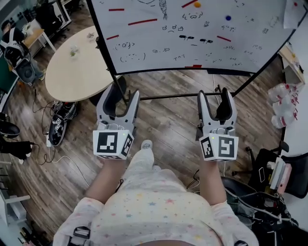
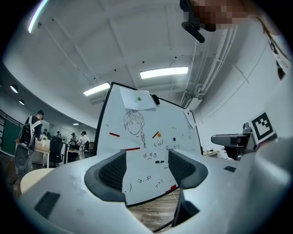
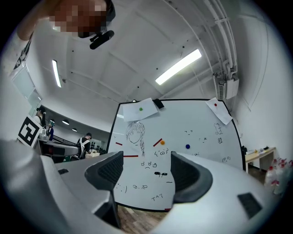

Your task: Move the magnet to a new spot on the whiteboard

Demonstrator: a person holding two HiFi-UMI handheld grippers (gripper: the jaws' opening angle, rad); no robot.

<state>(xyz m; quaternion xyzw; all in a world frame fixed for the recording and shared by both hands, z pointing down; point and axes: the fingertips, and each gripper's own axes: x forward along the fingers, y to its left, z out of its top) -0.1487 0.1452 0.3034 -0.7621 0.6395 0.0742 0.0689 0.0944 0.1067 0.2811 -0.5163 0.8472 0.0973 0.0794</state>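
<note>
A whiteboard (image 1: 202, 36) on a wheeled stand faces me, covered with small doodles and red strip magnets. On it sit a round orange magnet (image 1: 197, 4) and a round blue magnet (image 1: 228, 18); both also show in the right gripper view, orange (image 3: 162, 142) and blue (image 3: 187, 146). A green magnet (image 3: 140, 109) pins a paper sheet at the top. My left gripper (image 1: 121, 97) and right gripper (image 1: 215, 99) are held low over the floor, well short of the board. Both are open with nothing between the jaws.
A round beige table (image 1: 77, 65) stands left of the board. Cables and a scooter base (image 1: 60, 127) lie on the wooden floor at left. A chair and cluttered shelves (image 1: 281, 173) are at right. People stand far off at the left (image 2: 29, 132).
</note>
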